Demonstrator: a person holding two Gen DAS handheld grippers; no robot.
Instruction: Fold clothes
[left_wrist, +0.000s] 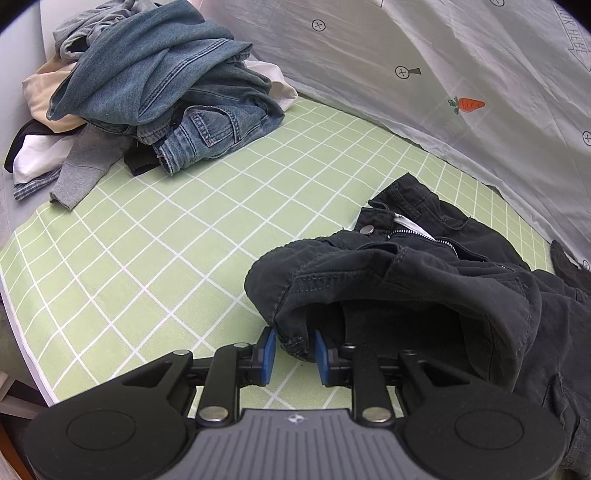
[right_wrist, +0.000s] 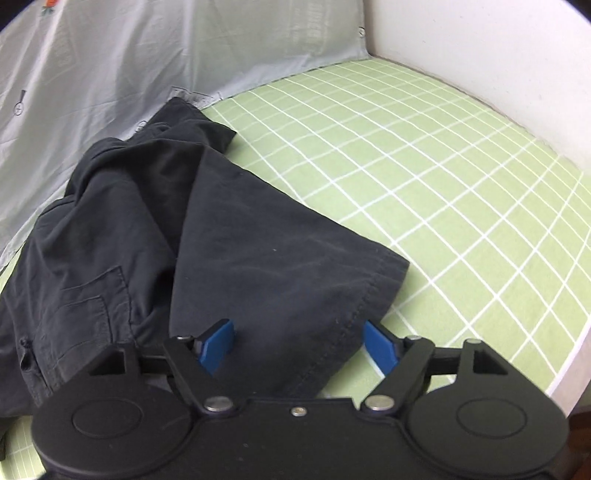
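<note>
Black trousers (left_wrist: 424, 280) lie crumpled on the green checked sheet (left_wrist: 166, 236), waistband with button and zip showing. My left gripper (left_wrist: 295, 349) has a bunched black edge of the trousers between its blue pads, jaws narrowly apart and closing on it. In the right wrist view the trouser leg (right_wrist: 266, 258) with its hem lies flat under my right gripper (right_wrist: 299, 343). The right gripper is wide open, its blue pads on either side of the leg end.
A pile of clothes (left_wrist: 147, 81) with blue jeans on top sits at the far left. A white printed sheet (left_wrist: 443, 74) hangs along the back. A white wall (right_wrist: 480, 44) bounds the bed (right_wrist: 443, 177) on the right.
</note>
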